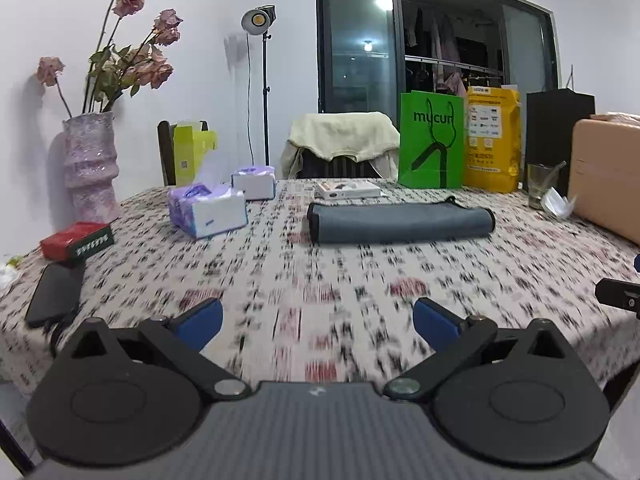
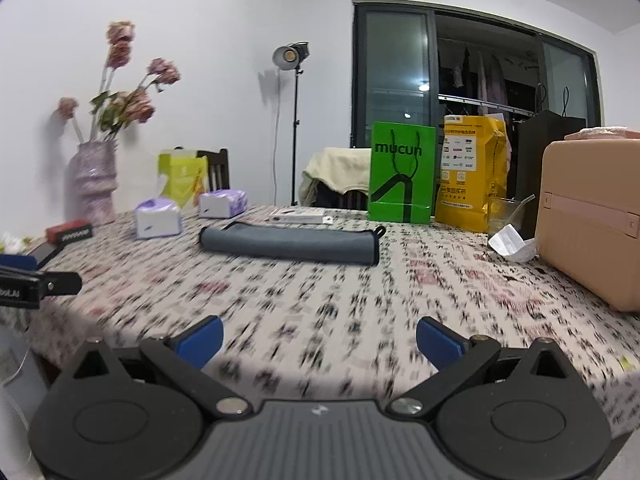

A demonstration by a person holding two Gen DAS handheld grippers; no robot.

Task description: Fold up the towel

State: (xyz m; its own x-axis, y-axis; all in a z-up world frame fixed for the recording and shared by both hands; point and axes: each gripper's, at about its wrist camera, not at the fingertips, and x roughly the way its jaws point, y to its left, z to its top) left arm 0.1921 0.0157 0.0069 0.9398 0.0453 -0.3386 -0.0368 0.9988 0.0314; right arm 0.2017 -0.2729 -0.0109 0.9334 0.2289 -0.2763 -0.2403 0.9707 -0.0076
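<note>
A grey towel (image 1: 400, 222) lies folded into a long flat band on the patterned tablecloth, past the table's middle. It also shows in the right wrist view (image 2: 290, 243), with a small black loop at its right end. My left gripper (image 1: 318, 322) is open and empty, above the table's near edge, well short of the towel. My right gripper (image 2: 319, 342) is open and empty, also near the front edge. The left gripper's tip shows at the left edge of the right wrist view (image 2: 36, 284).
Two tissue packs (image 1: 208, 208) and a red box (image 1: 76, 240) sit at left, with a dark phone (image 1: 54, 294) and a vase (image 1: 90, 164). A green bag (image 1: 432, 140), yellow bag (image 1: 494, 144), glass (image 1: 540, 184) and pink case (image 2: 592, 216) stand at right. A white box (image 1: 348, 190) lies behind the towel.
</note>
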